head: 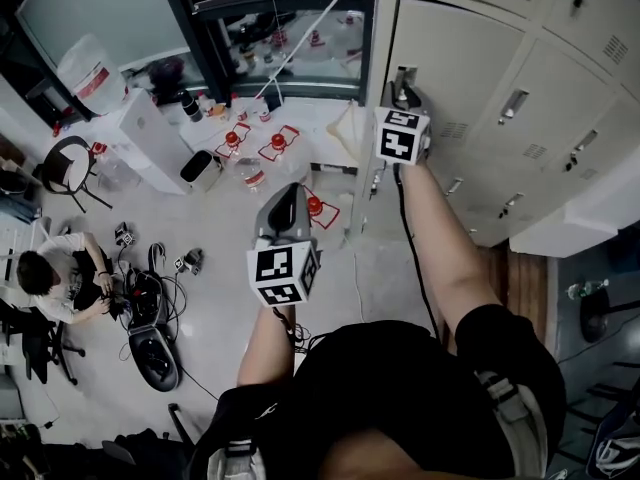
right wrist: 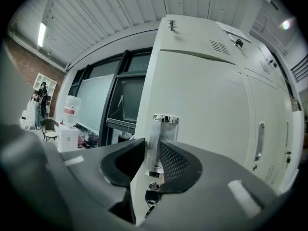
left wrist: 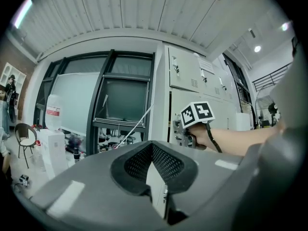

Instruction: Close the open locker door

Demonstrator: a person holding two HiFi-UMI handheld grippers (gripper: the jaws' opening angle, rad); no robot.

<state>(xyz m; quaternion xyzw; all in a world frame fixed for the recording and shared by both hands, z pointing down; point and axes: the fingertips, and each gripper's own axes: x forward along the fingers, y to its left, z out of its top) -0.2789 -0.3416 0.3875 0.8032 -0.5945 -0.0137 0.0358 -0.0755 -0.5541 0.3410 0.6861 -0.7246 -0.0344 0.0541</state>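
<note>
While the right claw is clenched on the metal handle of the locker door, keys hang just below. The left claw is closed on nothing, apart from the lockers, whose insides are hidden.

My right gripper at the left edge of the locker door, handle between its jaws, my left gripper behind and left, apart from the lockers, window left of them.

handle base hidden behind right gripper; keys half hidden
</note>
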